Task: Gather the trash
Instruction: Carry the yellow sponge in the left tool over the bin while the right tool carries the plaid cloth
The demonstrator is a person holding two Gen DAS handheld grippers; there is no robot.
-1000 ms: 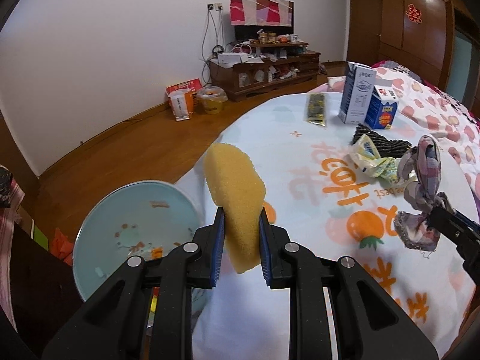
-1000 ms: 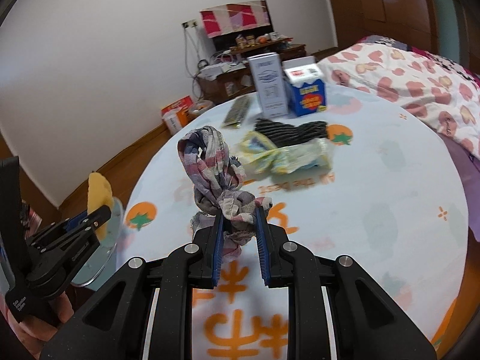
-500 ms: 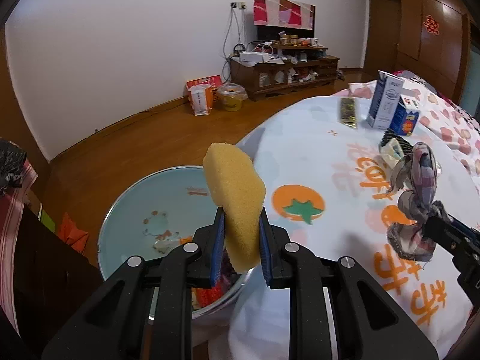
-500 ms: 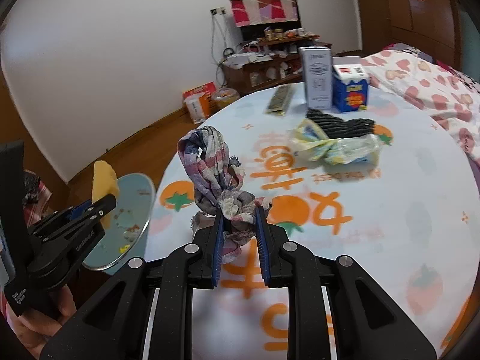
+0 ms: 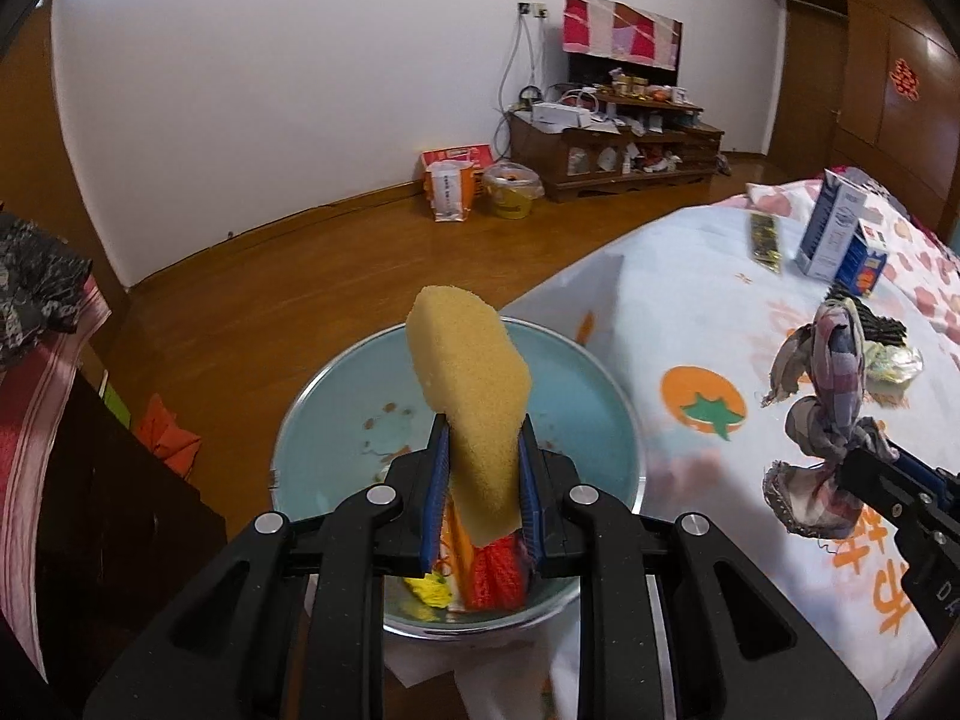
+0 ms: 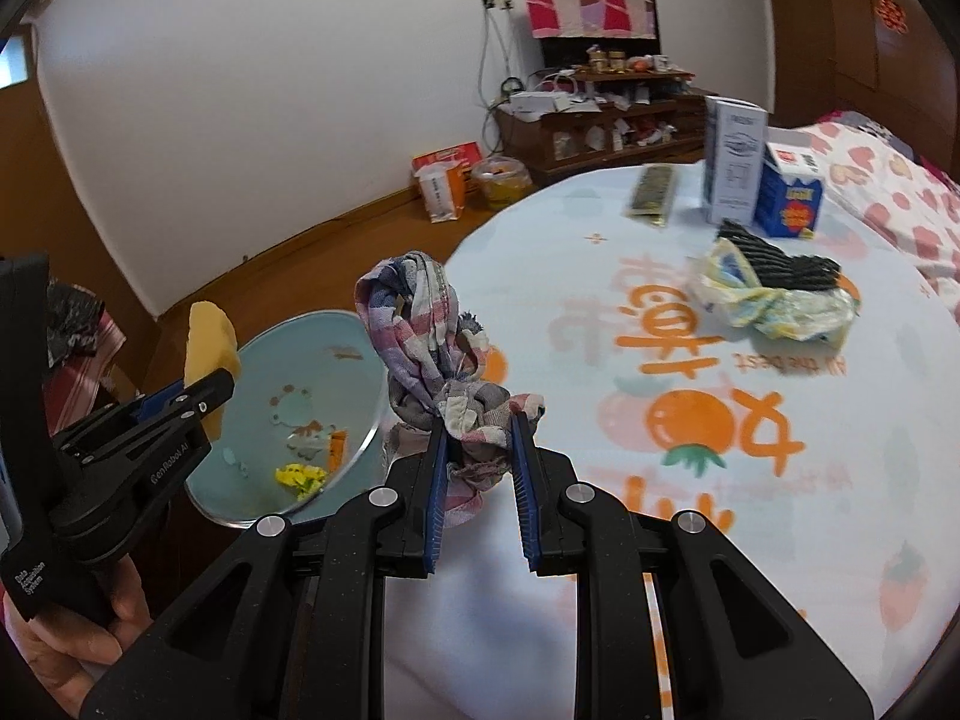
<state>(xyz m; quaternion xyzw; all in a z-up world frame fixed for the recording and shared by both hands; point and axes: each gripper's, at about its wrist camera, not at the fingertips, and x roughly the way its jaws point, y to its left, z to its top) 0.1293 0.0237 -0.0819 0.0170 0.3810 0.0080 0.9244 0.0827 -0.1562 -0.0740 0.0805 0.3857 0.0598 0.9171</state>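
The left gripper (image 5: 480, 483) clamps a yellow foam sponge (image 5: 474, 396) upright over the light-blue round basin (image 5: 606, 420). The right gripper (image 6: 479, 462) clamps a knotted plaid cloth rag (image 6: 432, 354) above the tabletop (image 6: 750, 480) edge, beside the basin.

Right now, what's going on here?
A person with two handheld grippers is collecting trash off a round table. The left gripper is shut on a yellow sponge, held over a light-blue basin that already holds some scraps. The right gripper is shut on a knotted plaid rag, above the tablecloth near the basin. A crumpled wrapper and two cartons remain on the table.
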